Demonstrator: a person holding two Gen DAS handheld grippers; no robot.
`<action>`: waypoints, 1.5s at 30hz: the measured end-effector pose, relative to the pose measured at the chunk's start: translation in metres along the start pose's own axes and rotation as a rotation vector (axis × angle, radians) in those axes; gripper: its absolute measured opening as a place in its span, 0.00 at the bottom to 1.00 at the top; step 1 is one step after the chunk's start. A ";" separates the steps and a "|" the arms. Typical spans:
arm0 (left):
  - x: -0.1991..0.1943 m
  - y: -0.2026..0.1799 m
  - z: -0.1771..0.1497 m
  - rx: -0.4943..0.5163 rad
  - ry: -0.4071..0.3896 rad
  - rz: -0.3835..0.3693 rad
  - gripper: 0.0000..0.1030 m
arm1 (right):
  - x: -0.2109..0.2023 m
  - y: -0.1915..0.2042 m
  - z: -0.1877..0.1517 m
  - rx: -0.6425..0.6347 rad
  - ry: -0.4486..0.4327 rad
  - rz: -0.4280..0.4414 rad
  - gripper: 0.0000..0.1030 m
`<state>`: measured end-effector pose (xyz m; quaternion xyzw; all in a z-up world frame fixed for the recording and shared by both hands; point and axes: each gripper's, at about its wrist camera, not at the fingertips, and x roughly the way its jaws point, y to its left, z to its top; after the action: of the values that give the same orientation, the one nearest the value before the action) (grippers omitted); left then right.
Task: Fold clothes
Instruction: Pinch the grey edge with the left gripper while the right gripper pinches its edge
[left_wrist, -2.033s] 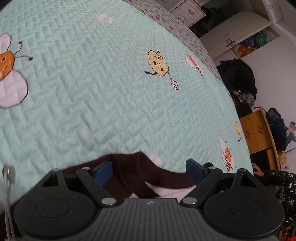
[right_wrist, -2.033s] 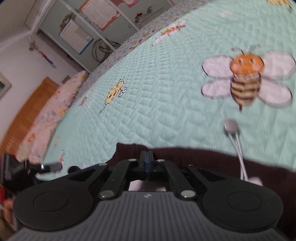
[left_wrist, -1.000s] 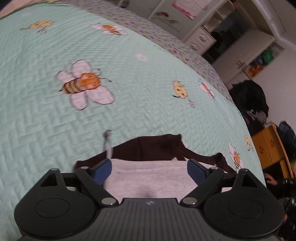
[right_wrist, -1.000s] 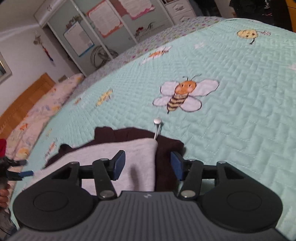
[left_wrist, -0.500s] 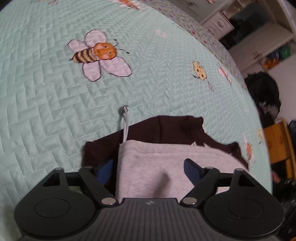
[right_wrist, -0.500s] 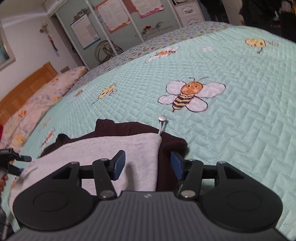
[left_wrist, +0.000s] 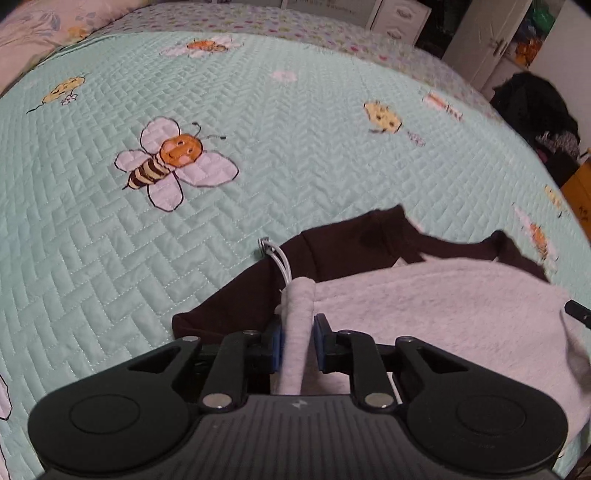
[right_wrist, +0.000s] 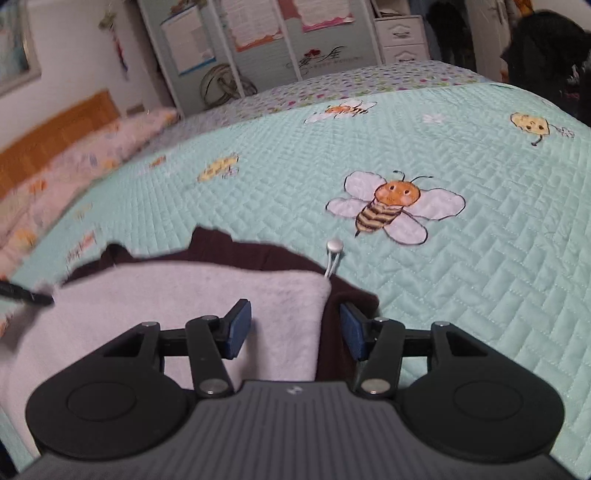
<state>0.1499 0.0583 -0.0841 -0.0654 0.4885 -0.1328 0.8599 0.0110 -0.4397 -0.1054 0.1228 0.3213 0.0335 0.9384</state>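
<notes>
Lying on a mint-green quilted bedspread (left_wrist: 258, 122) stitched with cartoon bees, a dark brown garment (left_wrist: 229, 306) with a pale grey fleece lining (left_wrist: 443, 317) is sitting near the bed's front edge, the grey side turned up over the brown. The left gripper (left_wrist: 298, 347) is pinching a rolled corner of the grey fleece, its blue pads (left_wrist: 320, 345) pressing in from both sides of the fold. The right gripper (right_wrist: 295, 330) is hovering at the opposite corner with its jaws spread wide, the left pad over grey fleece and the right pad over the brown edge, closing on nothing. A white drawstring (right_wrist: 333, 260) with a round silver toggle is trailing from the corner onto the quilt, just short of the large bee (right_wrist: 393, 206) with the orange face. A floral pillow (right_wrist: 74, 155) and a wooden headboard (right_wrist: 51, 136) are showing at the far left of the right wrist view, and white cupboards (right_wrist: 280, 51) hung with posters are standing behind the bed.
</notes>
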 end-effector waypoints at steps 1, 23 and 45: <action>-0.001 0.000 -0.001 -0.002 0.000 -0.002 0.19 | -0.003 0.003 0.001 -0.023 -0.006 -0.021 0.53; 0.000 -0.020 -0.005 0.096 -0.018 0.018 0.25 | 0.018 -0.016 0.005 0.168 0.095 0.142 0.38; -0.008 -0.106 -0.063 0.703 -0.249 0.369 0.10 | 0.009 0.064 -0.013 -0.321 0.026 -0.071 0.10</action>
<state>0.0745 -0.0401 -0.0842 0.3052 0.3090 -0.1264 0.8918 0.0110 -0.3736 -0.1046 -0.0407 0.3279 0.0529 0.9423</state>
